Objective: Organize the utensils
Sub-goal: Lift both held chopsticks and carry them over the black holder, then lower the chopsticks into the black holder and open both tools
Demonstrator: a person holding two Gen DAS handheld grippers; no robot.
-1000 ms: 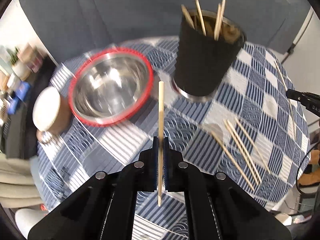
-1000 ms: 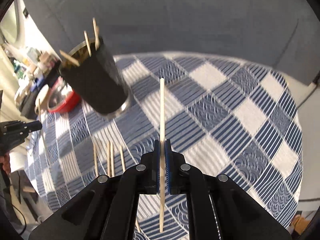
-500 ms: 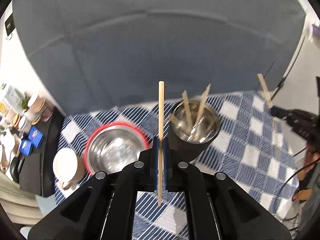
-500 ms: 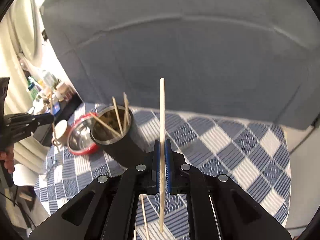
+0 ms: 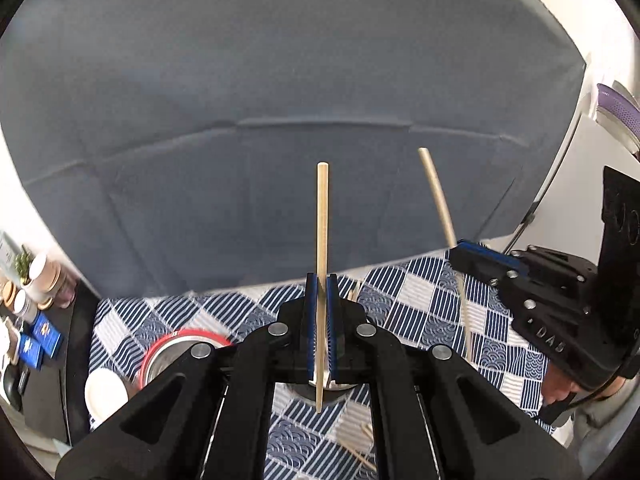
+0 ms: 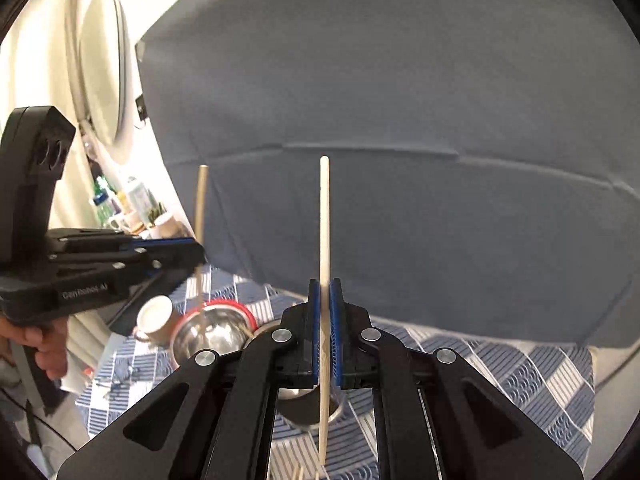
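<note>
My left gripper (image 5: 322,282) is shut on a wooden chopstick (image 5: 322,220) that stands upright between its blue pads. My right gripper (image 6: 325,292) is shut on a second upright chopstick (image 6: 324,220). Both are raised above the table. The black steel-rimmed cup (image 6: 298,408) sits just below and behind my right gripper's jaws, and only a sliver of the cup's rim (image 5: 320,388) shows in the left wrist view. The right gripper (image 5: 460,250) with its chopstick (image 5: 440,208) is close by in the left wrist view. The left gripper (image 6: 196,252) shows in the right wrist view.
A red-rimmed steel bowl (image 6: 212,330) and a white mug (image 6: 154,318) stand left of the cup on the blue checked tablecloth (image 6: 520,372). Loose chopsticks (image 5: 360,456) lie near the front. A grey backdrop fills the rear. A hand (image 6: 44,348) holds the left gripper.
Both grippers have risen and tilted up with their chopsticks. The cup has slid from well ahead to under the jaws. The two grippers have drawn closer together.
</note>
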